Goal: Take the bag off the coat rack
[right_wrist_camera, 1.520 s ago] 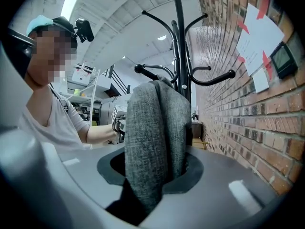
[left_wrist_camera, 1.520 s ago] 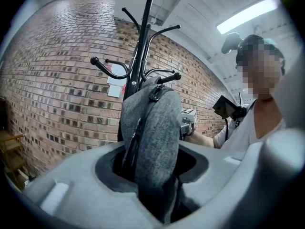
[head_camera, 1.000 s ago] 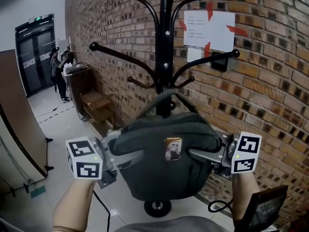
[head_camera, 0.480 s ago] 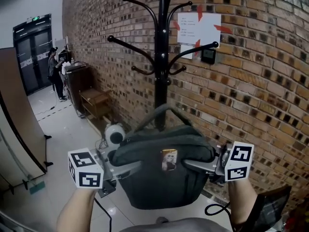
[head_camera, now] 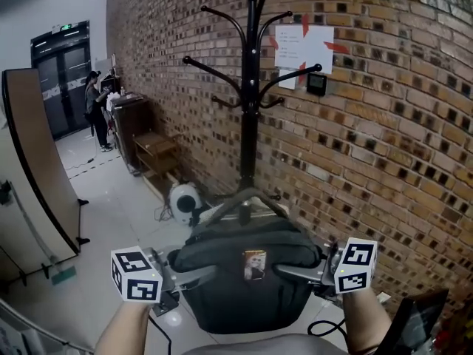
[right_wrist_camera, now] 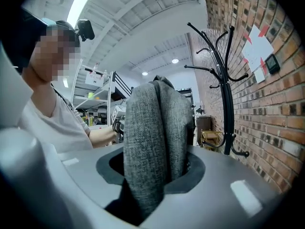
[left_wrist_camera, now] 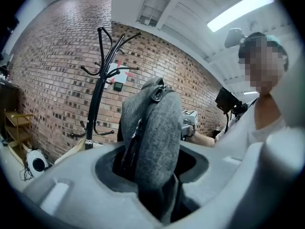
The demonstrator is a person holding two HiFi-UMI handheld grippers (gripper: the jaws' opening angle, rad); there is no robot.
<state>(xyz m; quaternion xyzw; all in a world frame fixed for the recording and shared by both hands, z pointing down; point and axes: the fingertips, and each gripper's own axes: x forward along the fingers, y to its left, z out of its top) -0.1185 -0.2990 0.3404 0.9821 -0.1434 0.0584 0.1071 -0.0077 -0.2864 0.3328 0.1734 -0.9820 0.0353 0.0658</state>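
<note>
A dark grey bag (head_camera: 244,279) with a small badge on its front hangs between my two grippers, low in the head view and clear of the rack. My left gripper (head_camera: 194,276) is shut on the bag's left edge, and grey fabric (left_wrist_camera: 152,142) fills its jaws. On the bag's right edge my right gripper (head_camera: 299,274) is shut, with folded grey cloth (right_wrist_camera: 155,151) between its jaws. The black coat rack (head_camera: 250,102) stands behind the bag against the brick wall, all its hooks bare. The bag's strap (head_camera: 244,196) loops up freely in front of the pole.
A brick wall (head_camera: 384,146) with a taped paper notice (head_camera: 303,48) runs along the right. A small white appliance (head_camera: 182,200) sits on the floor by the rack's base. A wooden shelf (head_camera: 157,157), a cabinet and a person (head_camera: 96,109) stand farther back near dark doors.
The bag, held in both grippers, has come down and back away from the rack. The rack now stands farther off and fully visible, its hooks bare.
</note>
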